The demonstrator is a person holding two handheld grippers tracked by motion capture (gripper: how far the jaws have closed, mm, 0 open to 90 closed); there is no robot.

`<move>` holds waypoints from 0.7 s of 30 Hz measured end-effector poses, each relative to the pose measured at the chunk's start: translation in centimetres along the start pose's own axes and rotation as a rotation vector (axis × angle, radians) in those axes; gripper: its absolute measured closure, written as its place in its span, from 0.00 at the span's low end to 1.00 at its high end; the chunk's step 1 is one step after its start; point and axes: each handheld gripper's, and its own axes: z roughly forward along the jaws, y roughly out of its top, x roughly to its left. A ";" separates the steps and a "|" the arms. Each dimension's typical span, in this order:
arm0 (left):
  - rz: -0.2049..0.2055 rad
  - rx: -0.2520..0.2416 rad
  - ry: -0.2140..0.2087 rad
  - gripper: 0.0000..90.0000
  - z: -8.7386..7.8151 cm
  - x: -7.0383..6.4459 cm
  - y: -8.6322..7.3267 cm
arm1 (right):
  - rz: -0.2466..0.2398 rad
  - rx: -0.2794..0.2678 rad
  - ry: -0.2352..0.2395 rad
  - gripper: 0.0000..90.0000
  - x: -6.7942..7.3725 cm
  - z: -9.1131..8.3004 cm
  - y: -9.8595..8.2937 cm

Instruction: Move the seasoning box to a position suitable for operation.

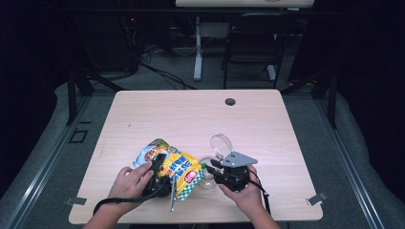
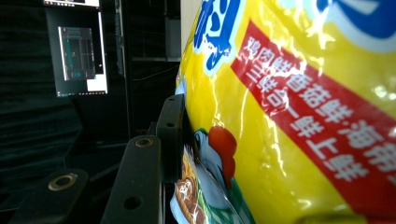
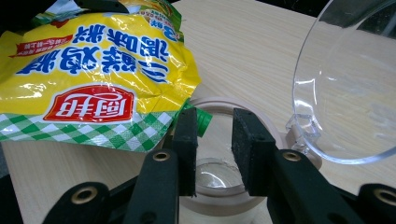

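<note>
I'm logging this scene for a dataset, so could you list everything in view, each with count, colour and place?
table: one, light wood, centre
snack bag: one, yellow with red label and green check edge, near the front edge
jar: one, clear with pale rim, right of the bag, mouth open
lid: one, clear, hinged up behind the jar
chair: one, black, beyond the table
left hand-held gripper: black, against the bag
right hand-held gripper: black, jaws apart over the jar
</note>
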 end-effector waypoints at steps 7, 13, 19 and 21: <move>0.021 0.003 -0.004 0.71 0.0 -0.1 0.1 | -0.009 0.006 0.002 0.79 0.1 0.0 0.0; 0.028 0.009 -0.009 0.71 0.0 0.0 0.1 | -0.008 0.005 0.002 0.79 0.1 0.0 0.0; 0.024 0.006 -0.011 0.71 0.0 0.1 0.1 | -0.008 0.002 0.007 0.79 0.1 0.0 0.0; 0.030 0.012 -0.013 0.71 0.0 0.1 0.2 | -0.011 0.003 0.012 0.79 0.2 0.0 0.0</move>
